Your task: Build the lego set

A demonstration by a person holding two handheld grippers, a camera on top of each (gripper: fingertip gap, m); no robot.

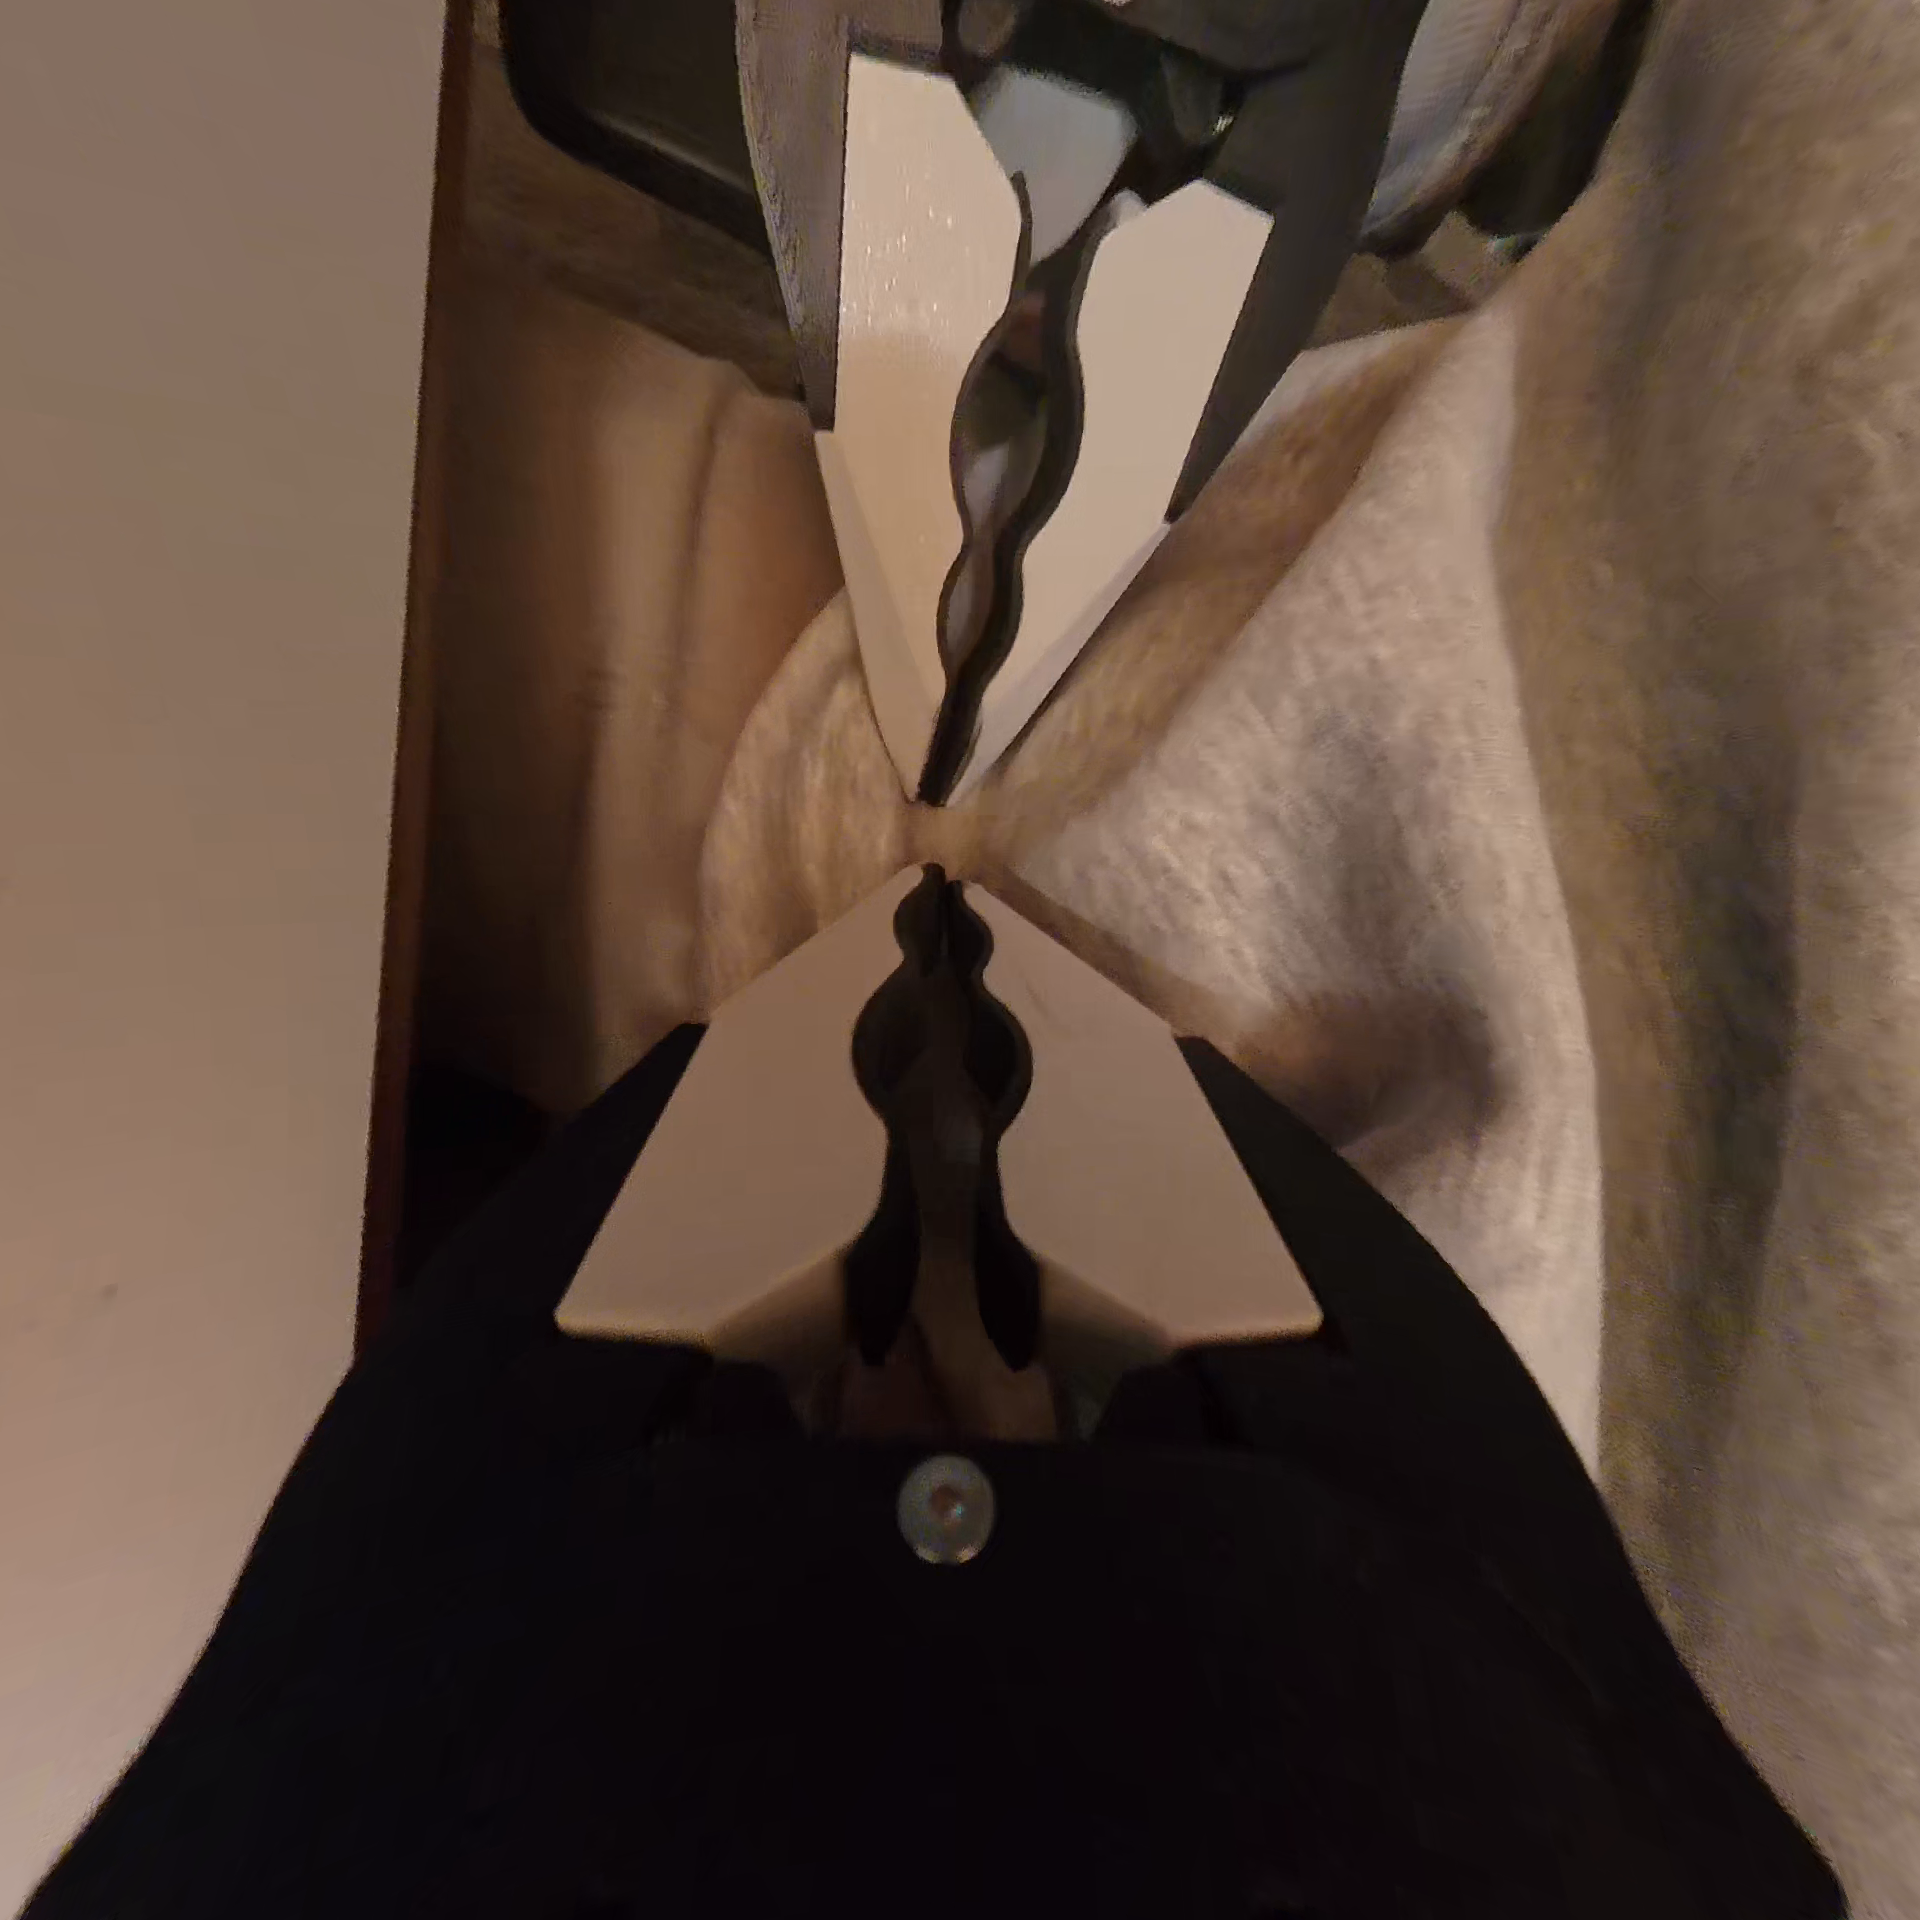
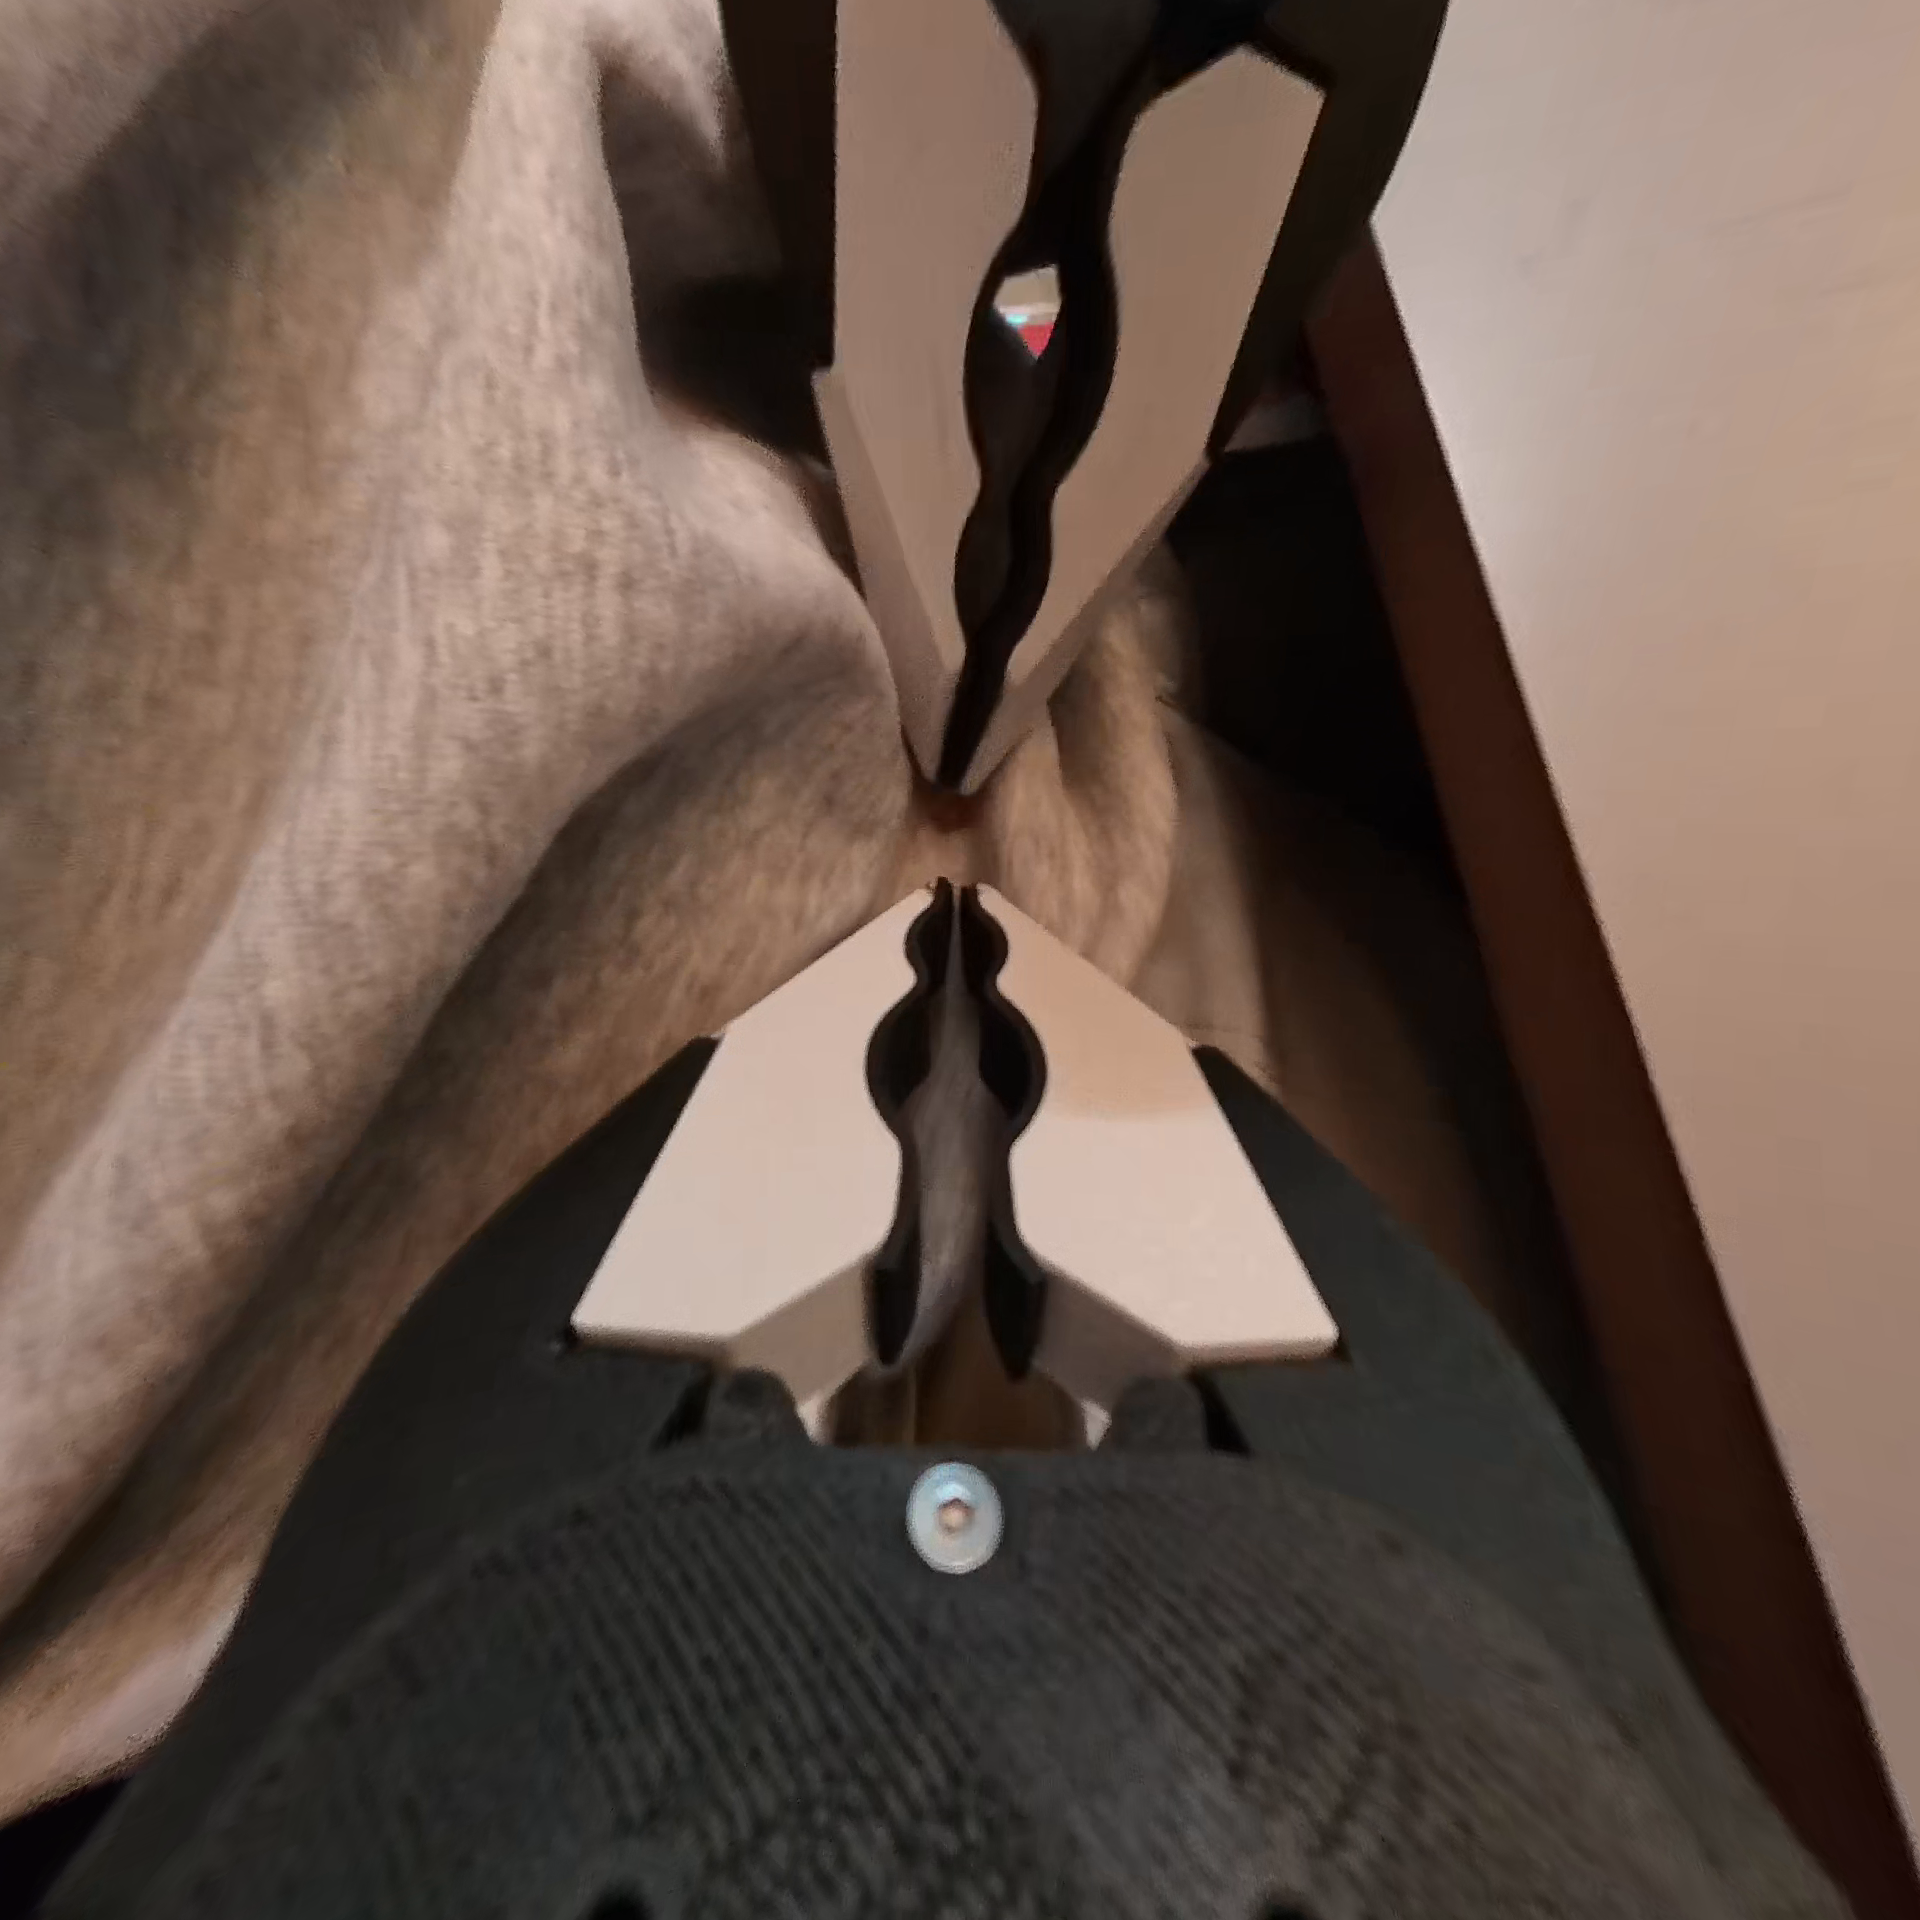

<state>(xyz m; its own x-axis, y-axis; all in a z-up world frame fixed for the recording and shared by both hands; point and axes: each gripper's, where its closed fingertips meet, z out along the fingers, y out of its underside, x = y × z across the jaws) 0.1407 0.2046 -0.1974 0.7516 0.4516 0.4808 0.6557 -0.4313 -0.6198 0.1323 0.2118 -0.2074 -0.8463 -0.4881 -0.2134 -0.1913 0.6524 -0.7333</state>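
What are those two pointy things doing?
They are two handheld grippers, and nothing is being built yet. The left gripper and the right gripper are both shut and empty, held tip to tip, almost touching. Behind them is only a beige knitted sweater and a brown table edge. No lego shows in either view.

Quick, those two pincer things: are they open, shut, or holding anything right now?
Left gripper: shut, tips together, nothing between them; beige knit fabric behind.
Right gripper: shut, also holding nothing.
No lego shows in either view.
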